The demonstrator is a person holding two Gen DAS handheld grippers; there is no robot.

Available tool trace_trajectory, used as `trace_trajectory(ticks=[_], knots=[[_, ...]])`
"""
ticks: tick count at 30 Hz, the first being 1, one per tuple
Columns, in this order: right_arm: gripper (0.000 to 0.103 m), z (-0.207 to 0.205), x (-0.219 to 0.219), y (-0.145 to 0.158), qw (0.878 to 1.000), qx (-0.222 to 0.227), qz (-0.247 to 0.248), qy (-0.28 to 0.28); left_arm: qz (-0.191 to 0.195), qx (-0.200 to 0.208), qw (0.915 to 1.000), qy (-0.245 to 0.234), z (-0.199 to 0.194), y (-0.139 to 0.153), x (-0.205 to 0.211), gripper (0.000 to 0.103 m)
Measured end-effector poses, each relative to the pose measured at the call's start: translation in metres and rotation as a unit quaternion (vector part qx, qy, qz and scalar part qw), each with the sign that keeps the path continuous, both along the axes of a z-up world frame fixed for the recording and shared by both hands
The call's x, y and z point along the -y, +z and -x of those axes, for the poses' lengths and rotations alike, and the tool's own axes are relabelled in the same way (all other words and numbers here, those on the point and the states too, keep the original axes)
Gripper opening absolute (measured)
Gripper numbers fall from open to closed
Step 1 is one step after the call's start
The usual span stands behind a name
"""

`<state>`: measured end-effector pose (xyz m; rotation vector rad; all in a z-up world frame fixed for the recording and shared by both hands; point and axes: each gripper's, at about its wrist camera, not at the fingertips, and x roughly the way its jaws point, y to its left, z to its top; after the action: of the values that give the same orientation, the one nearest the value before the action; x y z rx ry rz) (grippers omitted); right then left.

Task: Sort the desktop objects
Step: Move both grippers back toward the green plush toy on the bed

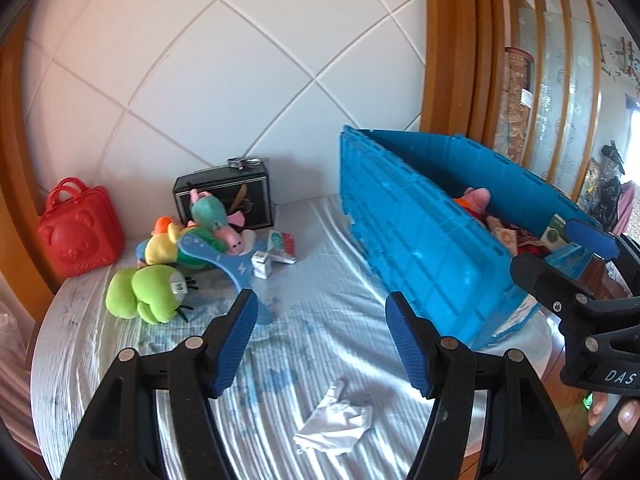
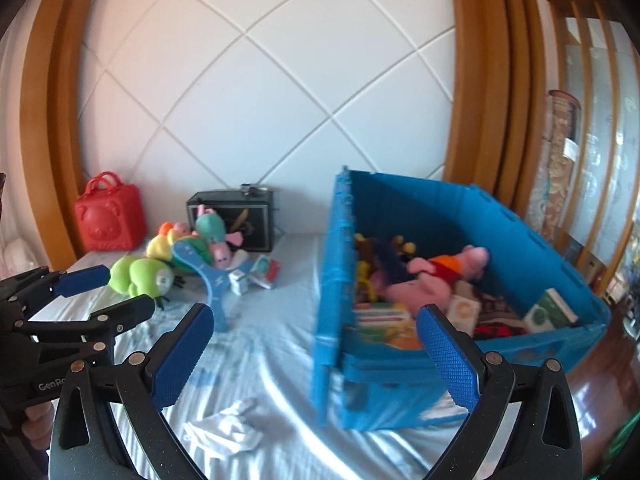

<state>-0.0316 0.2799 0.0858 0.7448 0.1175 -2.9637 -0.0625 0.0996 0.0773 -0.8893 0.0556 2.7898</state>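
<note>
A blue crate [image 2: 400, 376] stands at the right of the table and holds a pink pig plush [image 2: 436, 276], books and small boxes. It also shows in the left wrist view [image 1: 420, 240]. A pile of plush toys lies at the back left: a green frog plush [image 1: 148, 292], a rainbow plush [image 1: 164, 246] and a teal plush [image 1: 208, 210], with a blue slingshot-shaped toy [image 1: 232, 268]. My left gripper [image 1: 320, 340] is open and empty above the cloth. My right gripper [image 2: 316, 352] is open and empty at the crate's near left corner.
A red bear-face case [image 1: 80, 236] and a black box [image 1: 228, 196] stand against the tiled wall. Small cartons [image 1: 276, 256] lie beside the plush pile. A crumpled white tissue [image 1: 336, 420] lies on the pale striped cloth [image 1: 320, 300]. Wooden frames flank the wall.
</note>
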Motion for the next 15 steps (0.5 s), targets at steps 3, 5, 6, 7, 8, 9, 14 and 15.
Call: trace_trajectory(ticks=[3, 5, 6, 7, 8, 9, 14, 15], knots=[[0.103, 0.012, 0.018, -0.003, 1.0, 0.004, 0.002, 0.014, -0.002, 0.008, 0.9998, 0.02, 0.009, -0.006, 0.021, 0.066], [0.103, 0.02, 0.029, -0.005, 1.0, 0.007, 0.003, 0.024, -0.008, 0.016, 0.9993, 0.033, 0.016, -0.011, 0.035, 0.066], [0.103, 0.025, 0.035, -0.006, 0.999, 0.008, 0.004, 0.031, -0.008, 0.019, 0.9989, 0.043, 0.021, -0.014, 0.044, 0.066], [0.103, 0.03, 0.041, -0.007, 0.999, 0.01, 0.003, 0.038, -0.008, 0.021, 0.9985, 0.05, 0.024, -0.016, 0.05, 0.066], [0.103, 0.034, 0.047, -0.007, 0.999, 0.01, 0.001, 0.045, -0.007, 0.024, 0.9979, 0.06, 0.029, -0.019, 0.059, 0.066], [0.103, 0.039, 0.053, -0.008, 0.999, 0.011, -0.001, 0.053, -0.007, 0.027, 0.9974, 0.067, 0.033, -0.022, 0.066, 0.066], [0.103, 0.072, 0.085, -0.017, 0.996, 0.025, -0.005, 0.09, 0.003, 0.046, 0.9916, 0.121, 0.06, -0.041, 0.111, 0.066], [0.103, 0.081, 0.093, -0.02, 0.995, 0.031, -0.006, 0.098, 0.005, 0.051, 0.9898, 0.133, 0.066, -0.046, 0.122, 0.066]])
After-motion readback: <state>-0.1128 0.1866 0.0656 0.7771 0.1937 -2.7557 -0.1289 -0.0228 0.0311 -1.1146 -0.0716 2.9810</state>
